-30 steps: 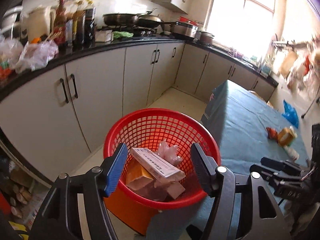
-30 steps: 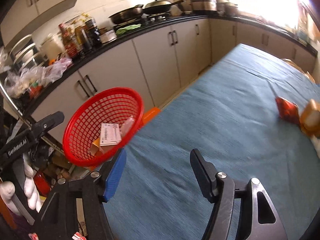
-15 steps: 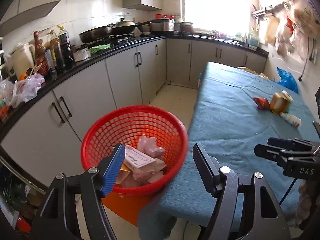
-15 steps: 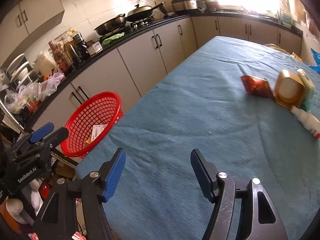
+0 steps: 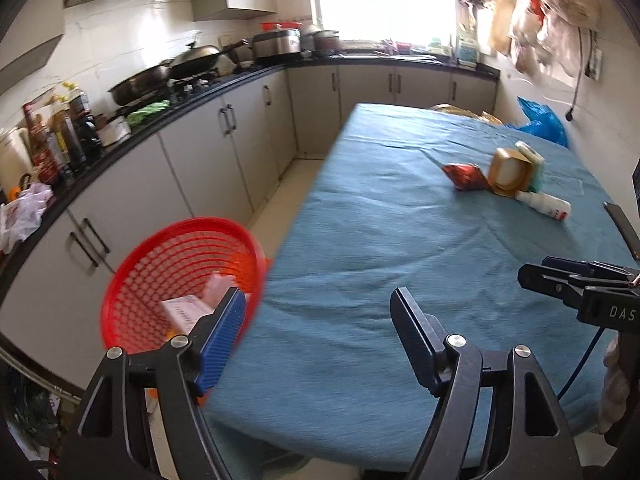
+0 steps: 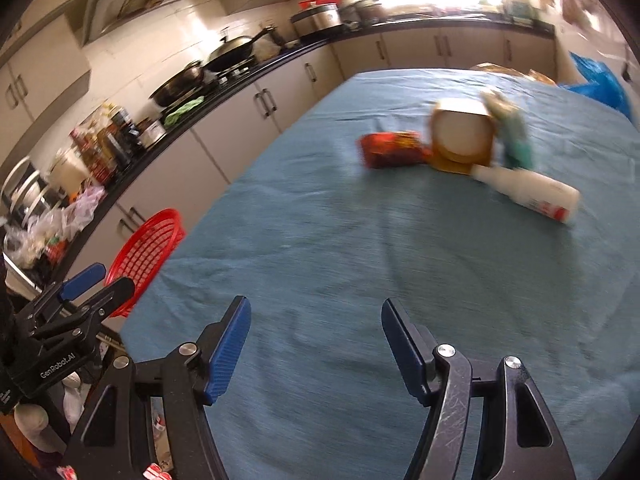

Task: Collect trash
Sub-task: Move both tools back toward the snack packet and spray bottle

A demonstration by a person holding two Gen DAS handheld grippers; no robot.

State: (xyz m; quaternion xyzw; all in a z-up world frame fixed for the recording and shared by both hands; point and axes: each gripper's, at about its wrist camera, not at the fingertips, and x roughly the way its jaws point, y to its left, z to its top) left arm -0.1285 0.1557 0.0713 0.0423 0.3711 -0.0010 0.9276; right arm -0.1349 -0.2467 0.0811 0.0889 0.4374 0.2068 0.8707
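Nearest, the left gripper [image 5: 318, 322] hangs over the near edge of the blue-clothed table [image 5: 380, 240], jaws opening, nothing between them. The right gripper [image 6: 316, 338], marked "DAS", stands wide and empty; the left's body reads "GenRobot.AI". The red mesh plastic basket [image 5: 136, 280] at near left holds a printed white carton [image 5: 186, 312]. Far right lie a red snack packet [image 6: 390, 148], tan box [image 6: 460, 136] and white bottle [image 6: 528, 192].
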